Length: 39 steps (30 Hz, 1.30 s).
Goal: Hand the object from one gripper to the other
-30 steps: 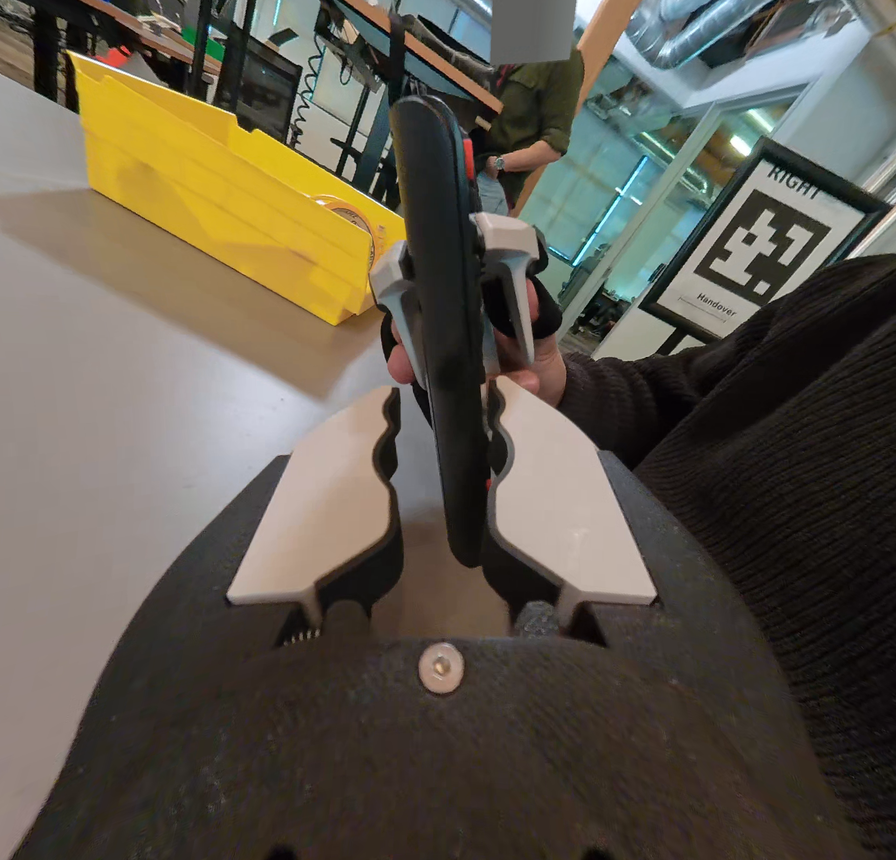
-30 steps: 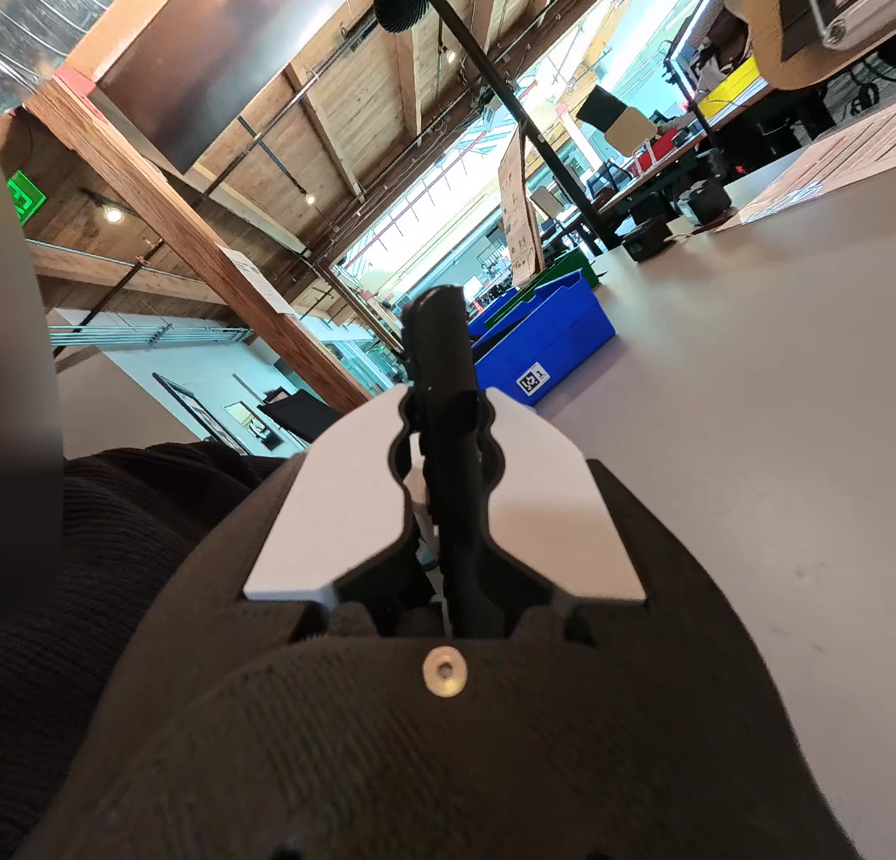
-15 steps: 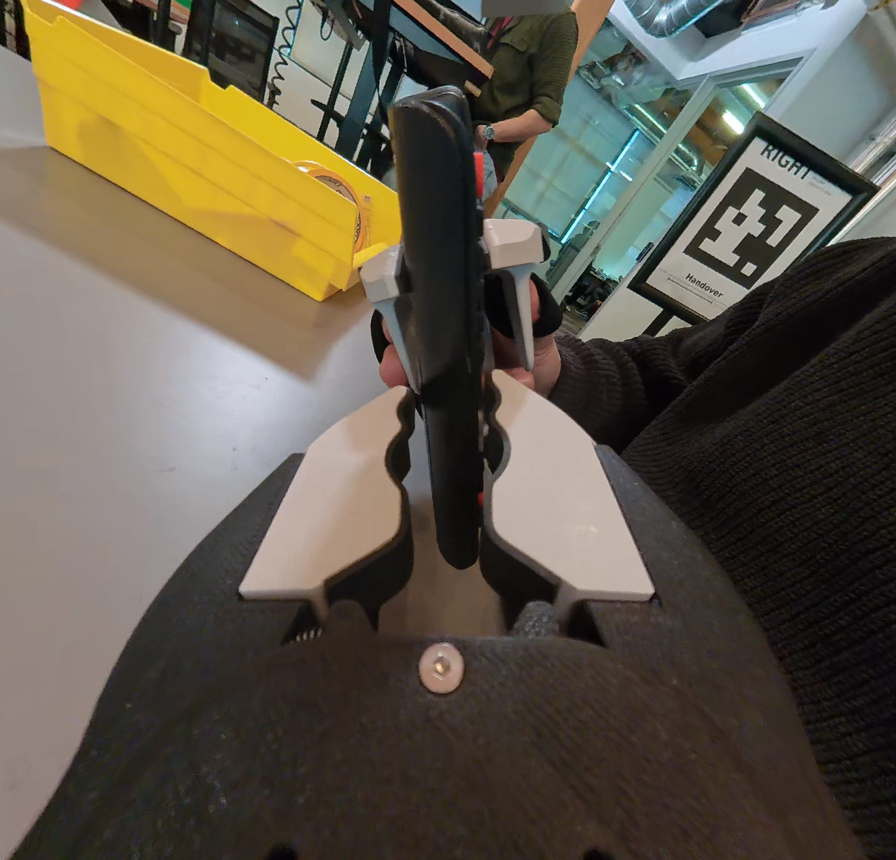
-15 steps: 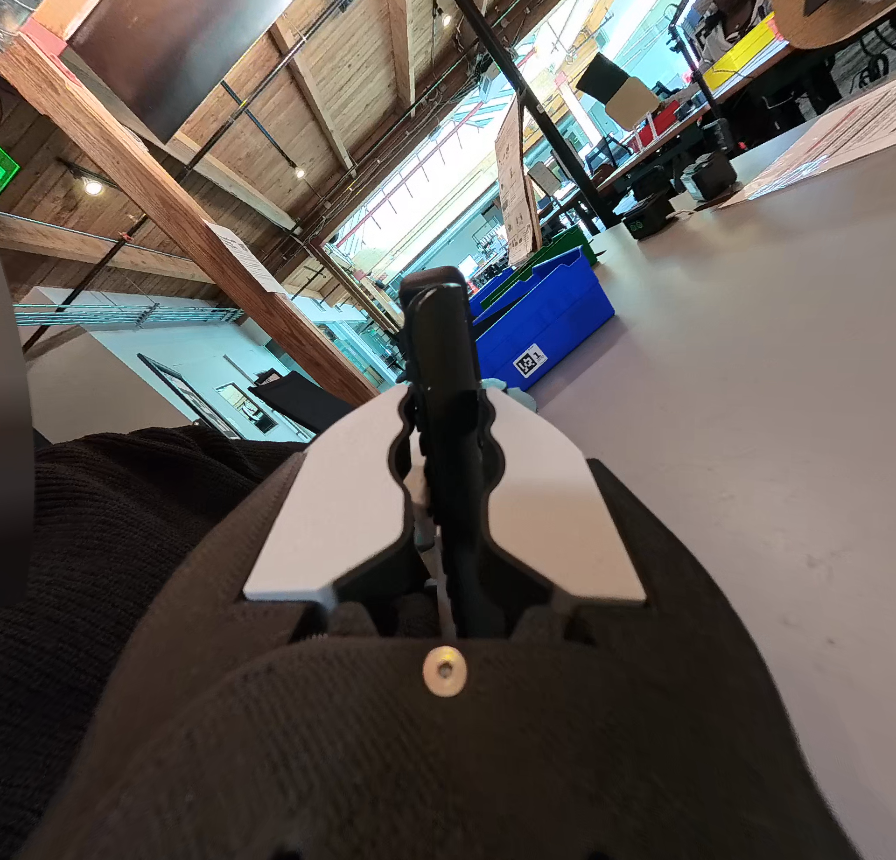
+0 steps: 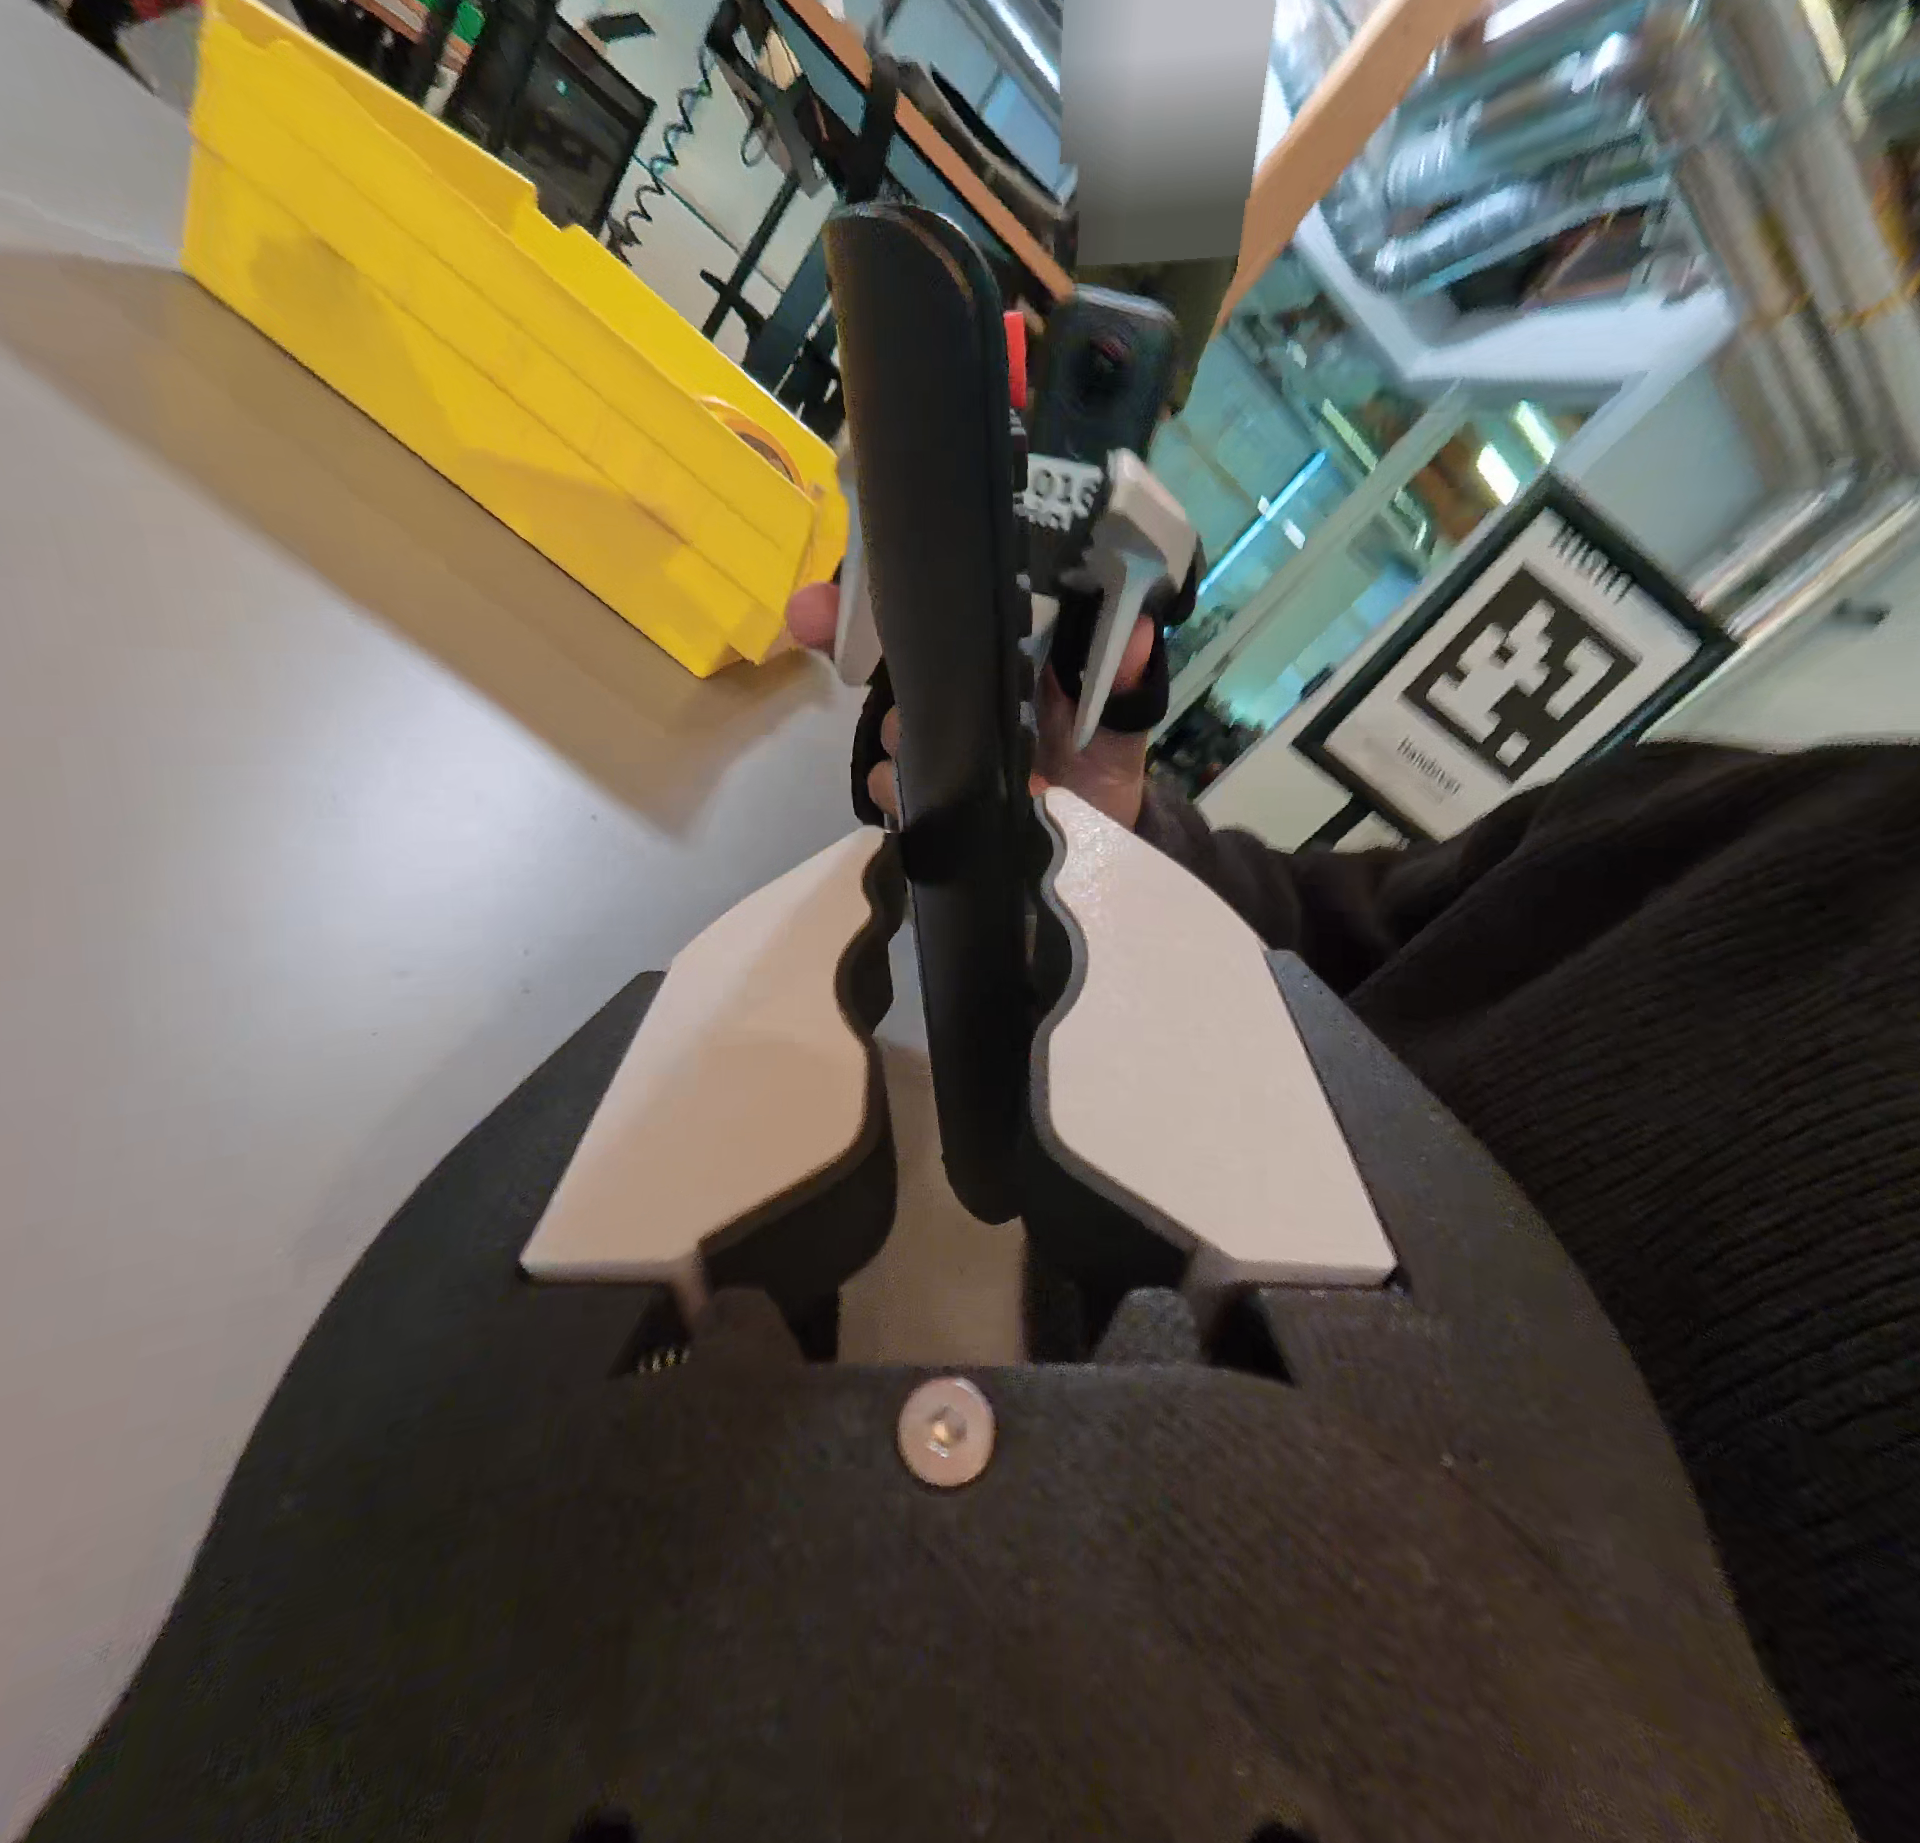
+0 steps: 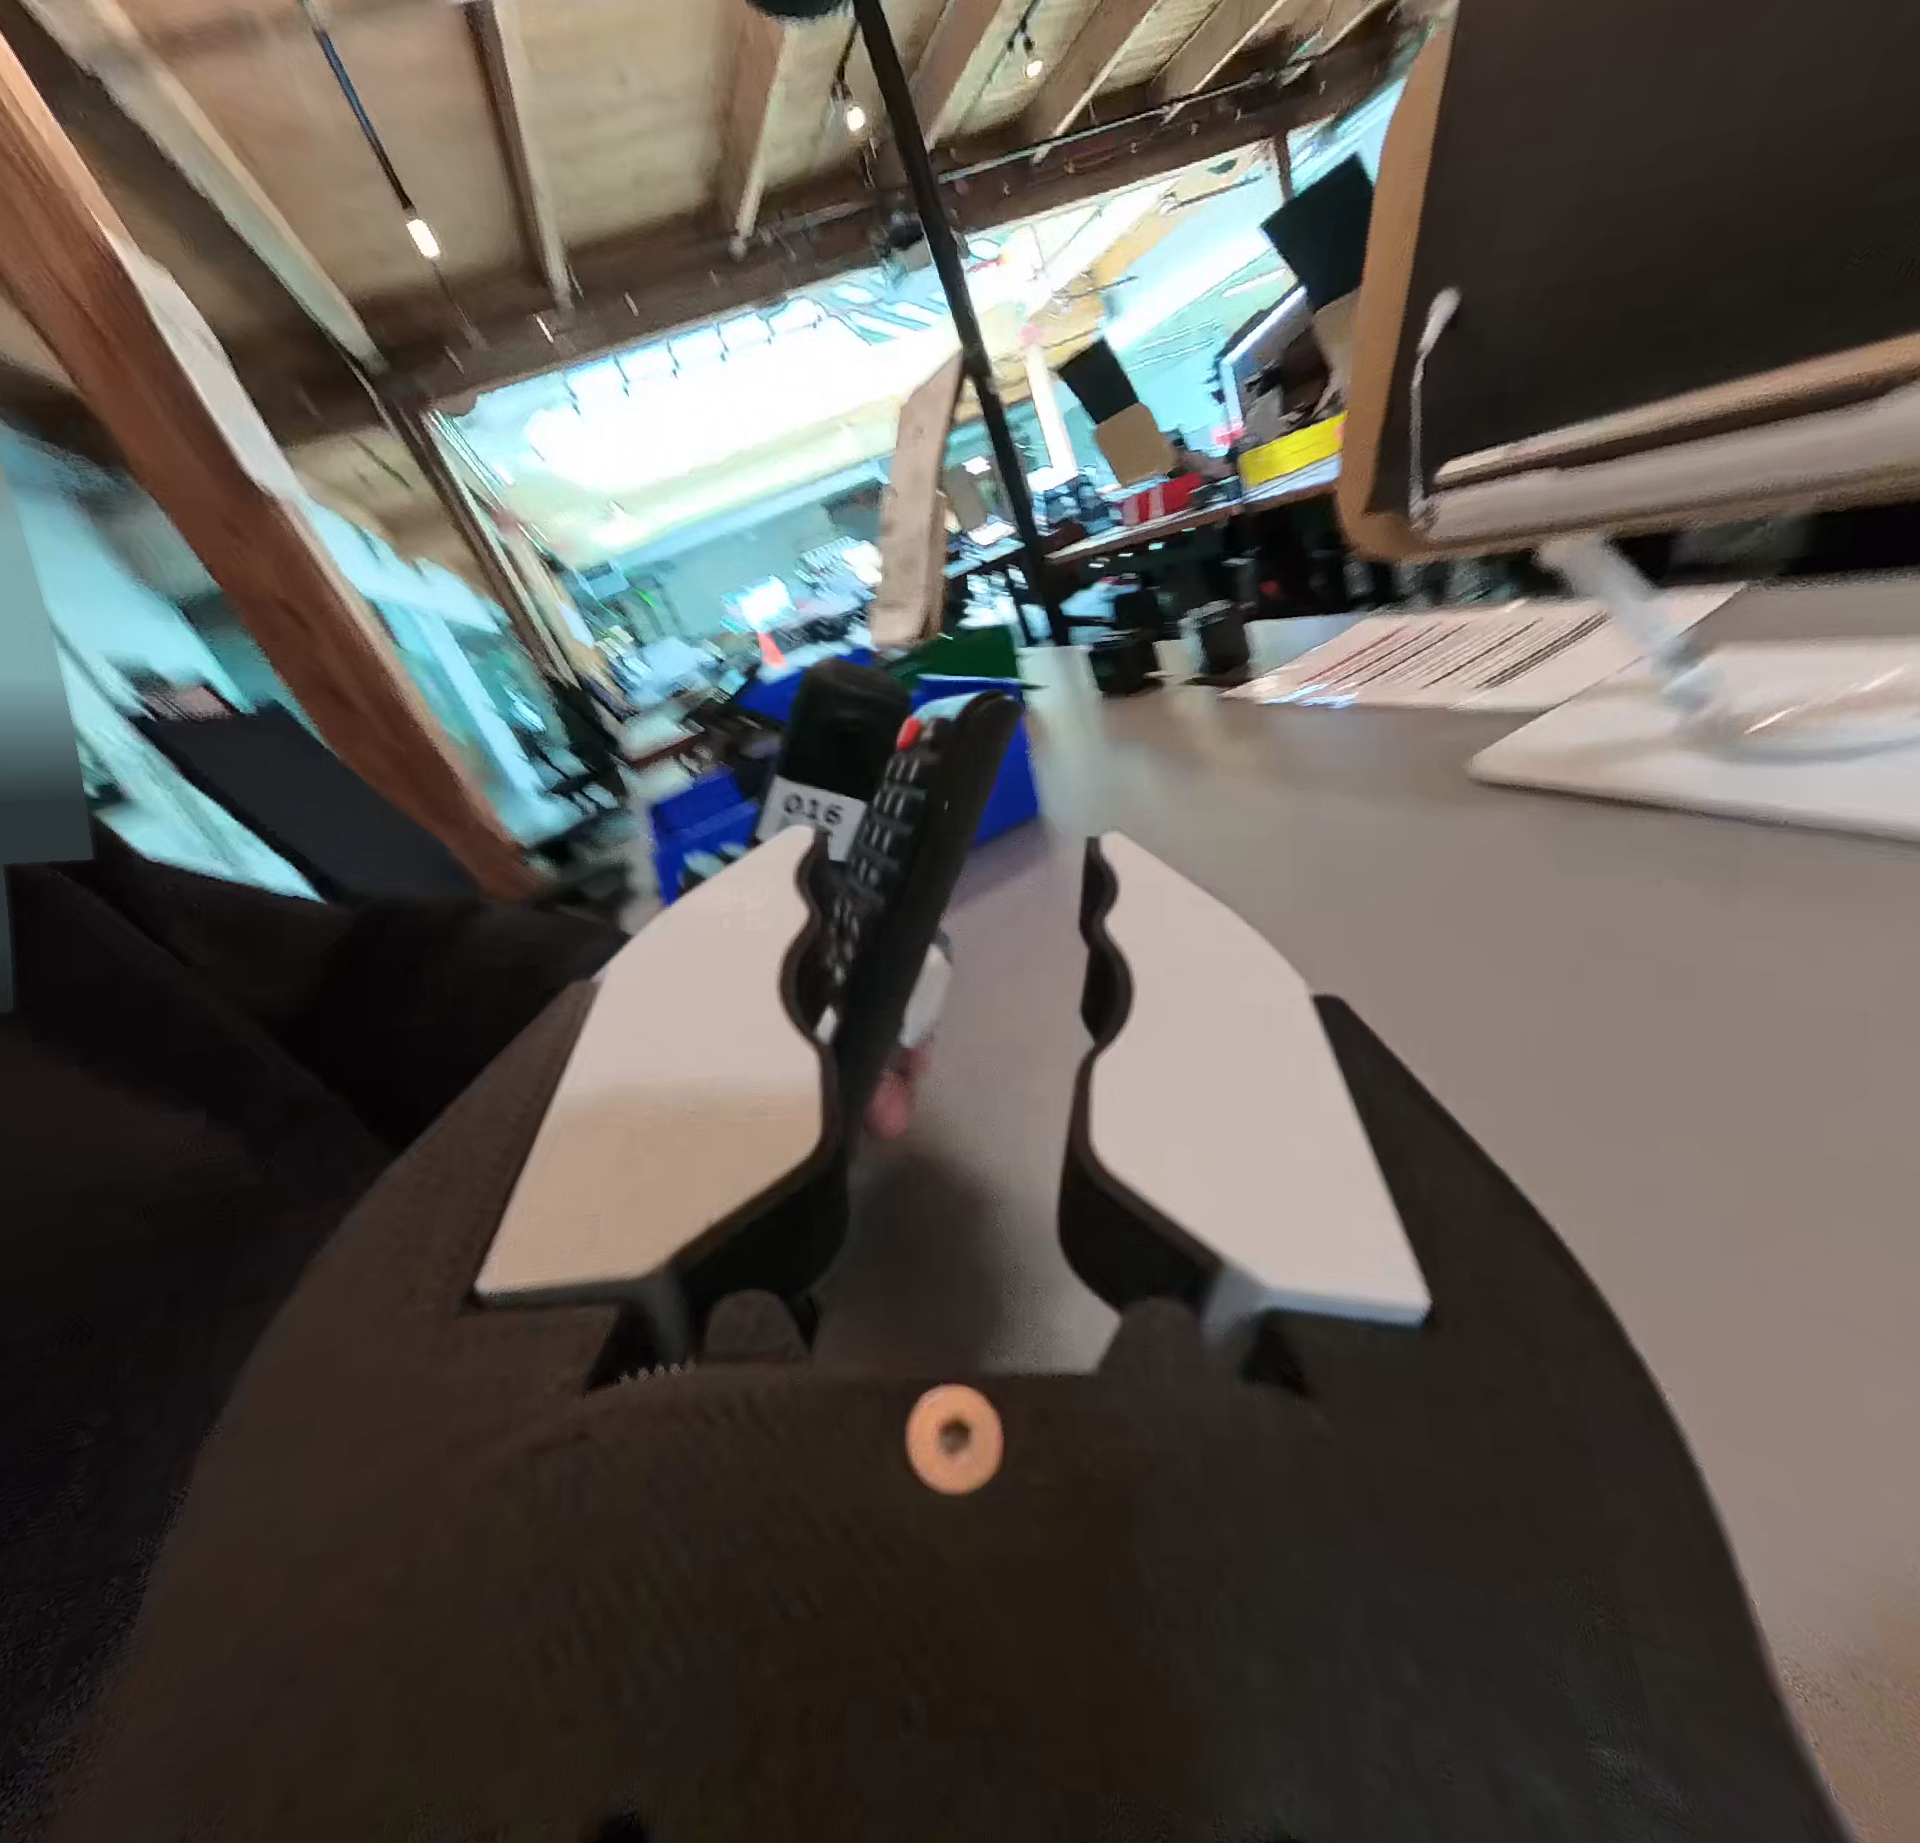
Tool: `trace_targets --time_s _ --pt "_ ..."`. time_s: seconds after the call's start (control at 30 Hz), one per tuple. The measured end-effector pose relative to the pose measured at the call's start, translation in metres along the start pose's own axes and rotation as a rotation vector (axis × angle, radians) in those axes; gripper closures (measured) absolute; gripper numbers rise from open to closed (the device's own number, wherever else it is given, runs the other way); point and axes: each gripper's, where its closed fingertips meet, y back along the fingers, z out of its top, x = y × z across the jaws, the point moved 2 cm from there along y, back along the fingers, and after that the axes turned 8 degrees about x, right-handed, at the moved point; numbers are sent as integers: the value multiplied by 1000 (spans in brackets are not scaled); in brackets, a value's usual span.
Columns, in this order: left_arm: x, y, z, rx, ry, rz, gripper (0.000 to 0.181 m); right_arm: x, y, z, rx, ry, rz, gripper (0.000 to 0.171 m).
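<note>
The object is a black remote control [image 5: 930, 546] with a red button, standing upright above the grey table [image 5: 260, 910]. My left gripper [image 5: 961, 827] is shut on its lower end. My right gripper [image 5: 987, 598] faces it from behind, open, its grey fingers apart on either side of the remote's middle. In the right wrist view my right gripper [image 6: 951, 843] is open. The remote [image 6: 899, 889] shows its button face there, close to the left finger [image 6: 675, 1066], with a wide gap to the right finger. A hand's fingertips show behind the remote.
A yellow bin [image 5: 468, 339] lies on the table's far left. A framed marker sign [image 5: 1507, 671] stands at the right. A blue bin [image 6: 707, 827], papers [image 6: 1455, 650] and a monitor [image 6: 1662, 183] on a white base are farther off. A dark sleeve [image 5: 1662, 1066] is close. My hands' fingertips stand some 8 centimeters from each other.
My left gripper has closed on the remote's lower end. My right gripper has opened, let go of the remote and drawn back and turned.
</note>
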Motion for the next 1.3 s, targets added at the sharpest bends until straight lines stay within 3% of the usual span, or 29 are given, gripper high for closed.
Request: trace_targets --time_s 0.2,0.47,0.53,0.63,0.9,1.17,1.23,1.3 --pt "30 23 16 -161 443 -15 157 14 -2 -13 185 653 -44 118" --pt "30 32 27 -166 522 -87 157 40 -26 -61 309 1015 123 94" --pt "31 34 26 -166 549 -116 156 41 -28 -66 317 1142 93 94" --pt "30 31 21 -145 593 -161 157 43 -33 -70 311 1293 41 108" --pt "12 0 -2 -46 648 -239 157 50 -43 -90 345 1559 -2 129" --pt "14 -4 -8 -26 671 -226 155 52 -42 -89 338 1648 -52 142" --pt "16 -3 -9 -25 653 -201 152 52 -42 -86 328 1654 -76 145" --pt "14 -3 -6 -26 631 -209 137 51 -41 -82 325 1636 -105 146"
